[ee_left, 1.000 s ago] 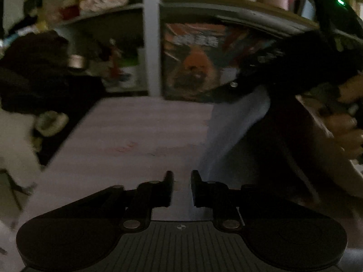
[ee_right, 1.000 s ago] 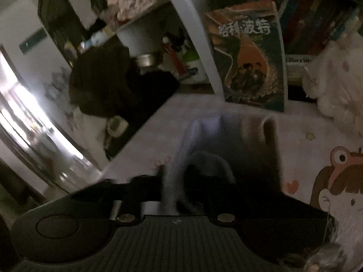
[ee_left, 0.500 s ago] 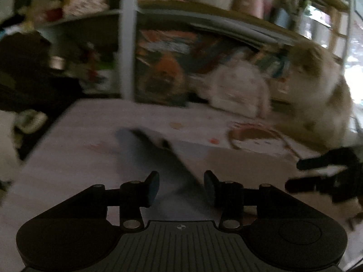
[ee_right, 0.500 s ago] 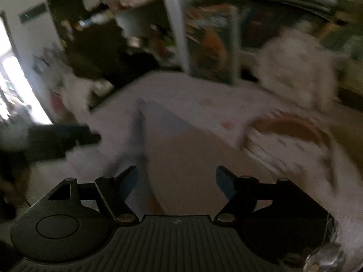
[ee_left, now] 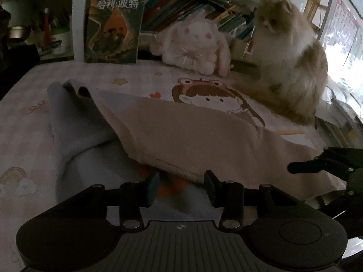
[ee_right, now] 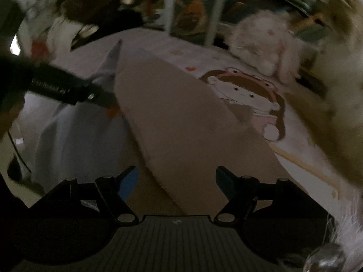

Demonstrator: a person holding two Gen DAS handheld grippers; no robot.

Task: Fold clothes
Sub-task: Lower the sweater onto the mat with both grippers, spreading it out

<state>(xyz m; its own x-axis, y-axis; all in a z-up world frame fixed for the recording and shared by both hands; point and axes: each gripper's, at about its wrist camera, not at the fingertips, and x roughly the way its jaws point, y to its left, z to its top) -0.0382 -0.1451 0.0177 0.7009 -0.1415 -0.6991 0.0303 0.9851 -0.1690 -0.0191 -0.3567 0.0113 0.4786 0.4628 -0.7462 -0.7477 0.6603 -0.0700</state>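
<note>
A beige garment [ee_left: 192,133] lies spread on the pink printed bed sheet [ee_left: 27,122], over a light blue-grey garment [ee_left: 74,136] whose sleeve reaches up left. My left gripper [ee_left: 181,188] is open and empty, just above the beige garment's near hem. My right gripper [ee_right: 177,179] is open wide and empty over the same beige garment [ee_right: 181,117]; it also shows at the right edge of the left wrist view [ee_left: 322,163]. The left gripper's dark body [ee_right: 59,86] crosses the right wrist view over the blue-grey garment [ee_right: 74,131].
A fluffy cat [ee_left: 292,56] sits at the back right on the bed. A white plush rabbit [ee_left: 195,45] and an upright book [ee_left: 113,27] stand against a bookshelf [ee_left: 204,11] at the back. Dark clothes hang at the left [ee_right: 95,6].
The right gripper let go of the blue-grey garment and opened wide. The left gripper opened too. The garments dropped flat onto the bed and both grippers swung right.
</note>
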